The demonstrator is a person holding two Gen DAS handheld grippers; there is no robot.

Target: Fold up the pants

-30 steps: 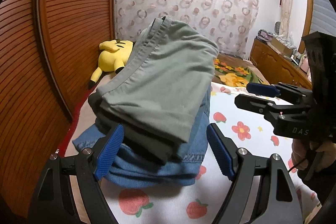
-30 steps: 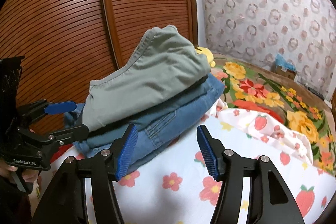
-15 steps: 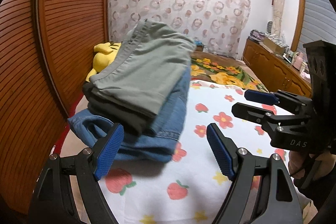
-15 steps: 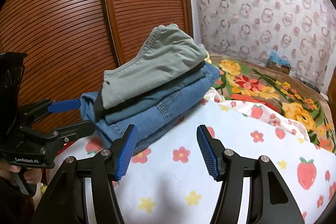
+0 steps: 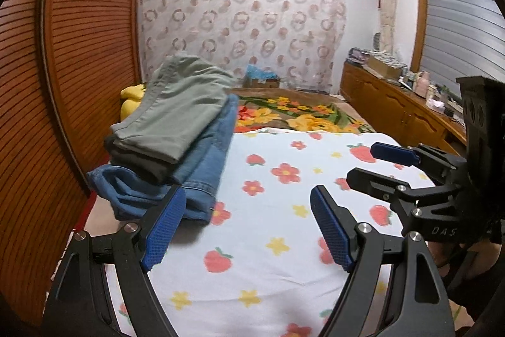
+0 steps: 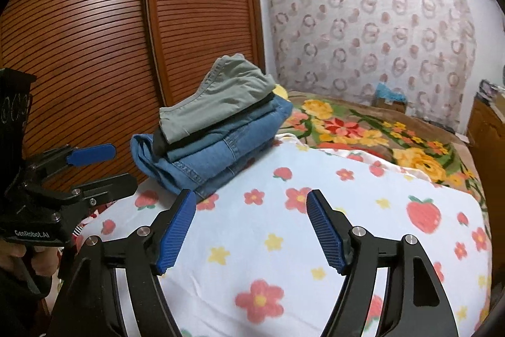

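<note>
A stack of folded pants lies at the left edge of the bed: grey-green pants point(image 5: 183, 113) on top, a dark pair under them, blue jeans point(image 5: 205, 166) at the bottom. The stack also shows in the right wrist view, with the grey-green pants point(image 6: 221, 100) above the jeans point(image 6: 221, 157). My left gripper point(image 5: 246, 226) is open and empty, just right of and in front of the stack. My right gripper point(image 6: 249, 226) is open and empty above the sheet; it also shows in the left wrist view point(image 5: 372, 163). The left gripper shows at the left of the right wrist view point(image 6: 104, 166).
The white sheet with flowers and strawberries point(image 5: 284, 210) covers the near bed. A floral blanket point(image 6: 363, 128) lies beyond it. A yellow plush toy point(image 5: 131, 100) sits behind the stack. Wooden slatted wardrobe doors point(image 6: 94, 53) stand left; a wooden cabinet point(image 5: 394, 113) stands right.
Both grippers have pulled back and away from the stack of pants, which now looks smaller and further left. Both stayed open.
</note>
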